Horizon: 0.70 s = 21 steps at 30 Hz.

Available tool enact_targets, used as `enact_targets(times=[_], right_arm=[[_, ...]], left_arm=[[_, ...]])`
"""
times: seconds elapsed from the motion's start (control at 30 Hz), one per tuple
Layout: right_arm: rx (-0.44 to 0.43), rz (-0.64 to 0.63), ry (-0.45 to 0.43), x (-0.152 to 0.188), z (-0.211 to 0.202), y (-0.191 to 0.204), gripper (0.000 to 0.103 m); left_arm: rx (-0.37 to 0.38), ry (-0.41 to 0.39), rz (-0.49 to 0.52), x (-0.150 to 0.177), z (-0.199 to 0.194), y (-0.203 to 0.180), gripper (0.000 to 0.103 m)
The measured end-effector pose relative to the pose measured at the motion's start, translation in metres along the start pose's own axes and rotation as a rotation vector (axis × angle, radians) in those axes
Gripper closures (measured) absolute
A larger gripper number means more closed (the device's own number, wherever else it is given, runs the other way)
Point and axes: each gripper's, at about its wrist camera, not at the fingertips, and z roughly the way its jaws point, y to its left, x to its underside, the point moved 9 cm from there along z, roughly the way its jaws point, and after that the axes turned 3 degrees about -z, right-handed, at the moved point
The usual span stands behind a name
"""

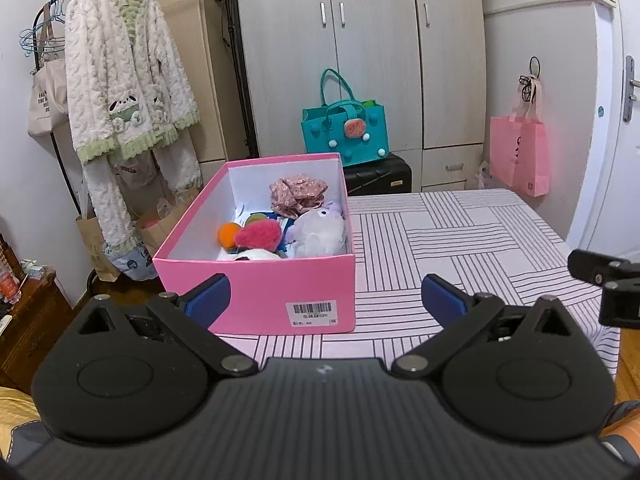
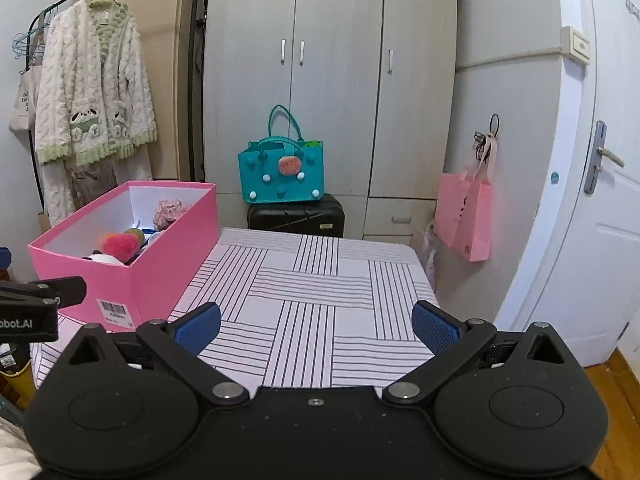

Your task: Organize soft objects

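A pink box (image 1: 256, 280) stands on the striped table (image 1: 460, 240) and holds several soft things: a floral cloth (image 1: 296, 196), a white plush (image 1: 320, 234), a pink fluffy ball (image 1: 258, 236) and an orange ball (image 1: 228, 234). My left gripper (image 1: 324, 300) is open and empty, just in front of the box's near wall. My right gripper (image 2: 316, 326) is open and empty above the bare table, to the right of the box (image 2: 156, 268). The pink fluffy ball (image 2: 120, 245) and floral cloth (image 2: 168, 210) also show in the right wrist view.
A teal bag (image 1: 346, 130) sits on a black case (image 1: 378, 176) behind the table, before a grey wardrobe (image 1: 360, 40). A pink bag (image 2: 464, 216) hangs on the right wall beside a white door (image 2: 600, 200). Fluffy pyjamas (image 1: 124, 80) hang on a rack at left.
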Motion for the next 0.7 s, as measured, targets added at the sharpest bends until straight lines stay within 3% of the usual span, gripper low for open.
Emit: enact_targets(times=[0.2,0.47,0.7], right_arm=[[-0.008,0.001,-0.013,0.0004,-0.0047,0.0003,0.000],[0.068,-0.018,-0.026,0.0005,-0.0043,-0.0059,0.000],[0.066,-0.012,-0.021,0.0022,-0.0037,-0.0073,0.000]], left_arm=[[0.002,-0.003,-0.001,-0.0011,0.0000,-0.0019,0.000],[0.001,0.001,-0.013,0.0000,0.0003,-0.0018,0.000],[-0.002,0.008,-0.023,0.0003,0.0013,0.0005,0.000]])
